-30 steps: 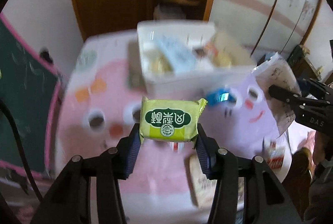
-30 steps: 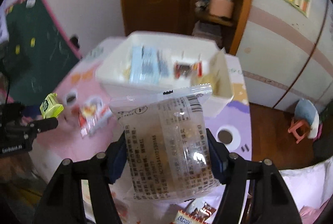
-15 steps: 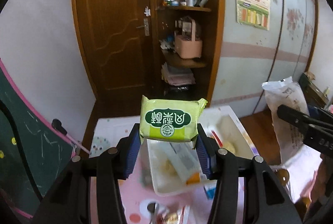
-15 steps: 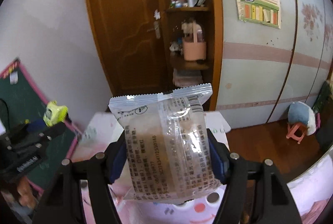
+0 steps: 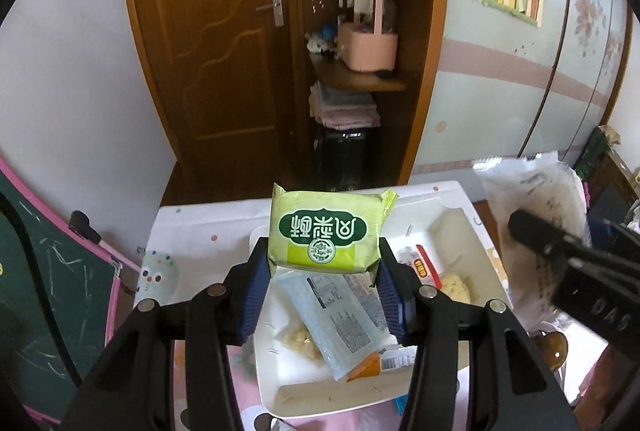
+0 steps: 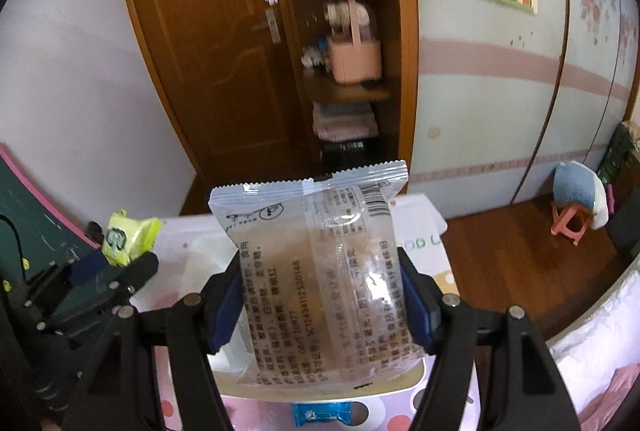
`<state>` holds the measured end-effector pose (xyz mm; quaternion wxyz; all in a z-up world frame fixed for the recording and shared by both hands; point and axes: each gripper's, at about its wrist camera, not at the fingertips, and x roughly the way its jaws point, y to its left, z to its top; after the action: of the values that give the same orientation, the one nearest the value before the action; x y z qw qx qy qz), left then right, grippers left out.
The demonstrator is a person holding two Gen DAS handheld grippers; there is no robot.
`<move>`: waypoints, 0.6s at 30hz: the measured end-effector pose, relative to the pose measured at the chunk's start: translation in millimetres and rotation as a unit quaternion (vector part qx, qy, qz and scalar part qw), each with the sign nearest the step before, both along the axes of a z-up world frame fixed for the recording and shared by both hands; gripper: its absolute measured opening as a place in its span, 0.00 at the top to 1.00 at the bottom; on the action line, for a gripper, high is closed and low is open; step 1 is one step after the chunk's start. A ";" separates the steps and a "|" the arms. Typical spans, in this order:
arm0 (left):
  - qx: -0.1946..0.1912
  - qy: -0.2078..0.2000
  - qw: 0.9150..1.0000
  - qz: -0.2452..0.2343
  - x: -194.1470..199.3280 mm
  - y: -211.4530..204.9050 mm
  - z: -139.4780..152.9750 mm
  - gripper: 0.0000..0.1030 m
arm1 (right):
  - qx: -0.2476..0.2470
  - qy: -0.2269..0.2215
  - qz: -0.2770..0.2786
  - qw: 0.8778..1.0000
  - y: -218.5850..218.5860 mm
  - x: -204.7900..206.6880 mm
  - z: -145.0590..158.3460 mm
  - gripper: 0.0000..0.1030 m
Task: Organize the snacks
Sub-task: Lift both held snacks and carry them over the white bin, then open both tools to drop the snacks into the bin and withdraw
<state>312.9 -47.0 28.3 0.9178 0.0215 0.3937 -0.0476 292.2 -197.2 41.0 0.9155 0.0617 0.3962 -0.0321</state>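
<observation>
My left gripper (image 5: 322, 283) is shut on a green snack packet (image 5: 326, 231) and holds it above the white bin (image 5: 328, 397). The bin holds several snacks, among them a pale blue packet (image 5: 340, 315) and a red-labelled one (image 5: 424, 265). My right gripper (image 6: 320, 305) is shut on a clear wrapped pastry packet (image 6: 320, 271), also over the white bin (image 6: 412, 377). In the left wrist view the right gripper (image 5: 576, 263) with its clear packet (image 5: 532, 199) hangs at the bin's right side. In the right wrist view the left gripper (image 6: 100, 271) with the green packet (image 6: 128, 237) is at the left.
The bin stands on a pink and purple patterned table (image 5: 200, 227). A small blue candy (image 6: 322, 415) lies on the table in front of the bin. A green chalkboard (image 5: 44, 291) leans at the left. A brown door (image 5: 212, 31) and shelves (image 5: 360, 79) lie beyond the table.
Both grippers rose and moved forward over the bin, each keeping its packet. The view now looks down into the bin from closer, with the door and shelves in sight.
</observation>
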 end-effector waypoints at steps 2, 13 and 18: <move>0.001 0.007 1.000 0.002 5.8 0.0 -8.2 0.53 | 0.002 0.016 -0.004 1.000 -1.2 7.5 -13.3 0.33; 0.008 0.021 1.000 0.007 23.7 -1.4 -41.2 0.51 | -0.002 0.056 -0.012 0.998 3.8 27.6 -44.0 0.31; 0.037 0.026 0.999 0.016 25.3 -3.8 -50.1 0.15 | -0.006 0.091 -0.010 0.996 8.2 33.9 -59.0 0.30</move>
<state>338.2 -50.8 -21.8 0.9064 0.0475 0.4193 -0.0189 326.1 -189.0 -18.0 0.8759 0.0565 0.4766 -0.0491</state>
